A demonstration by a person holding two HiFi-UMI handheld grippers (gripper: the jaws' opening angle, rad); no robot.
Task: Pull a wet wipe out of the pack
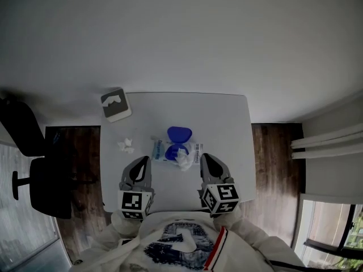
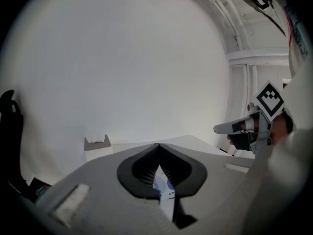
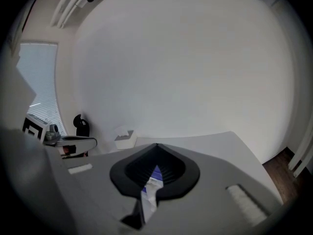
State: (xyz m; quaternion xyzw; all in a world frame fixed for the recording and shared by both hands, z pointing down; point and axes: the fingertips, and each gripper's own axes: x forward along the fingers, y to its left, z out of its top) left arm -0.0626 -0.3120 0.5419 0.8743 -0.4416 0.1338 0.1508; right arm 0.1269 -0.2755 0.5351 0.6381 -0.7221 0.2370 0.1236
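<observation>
Grey left gripper (image 1: 145, 160) and grey right gripper (image 1: 203, 157) nearest, both pinched shut, empty, white-and-blue wet wipe pack (image 1: 163, 151) just beyond, between their tips, touching neither

The person wears a pale cream long-sleeved sweatshirt (image 1: 170, 228) with a dark blue print (image 1: 178, 245) across the chest and a red-and-dark stripe (image 1: 216, 253) running down one side. The left gripper (image 1: 144, 160) and right gripper (image 1: 205, 157) look alike: smooth grey moulded shells, tapered jaws lined with black ribbed pads (image 2: 142, 168), and a white cube (image 1: 220, 197) printed with black square markers.
</observation>
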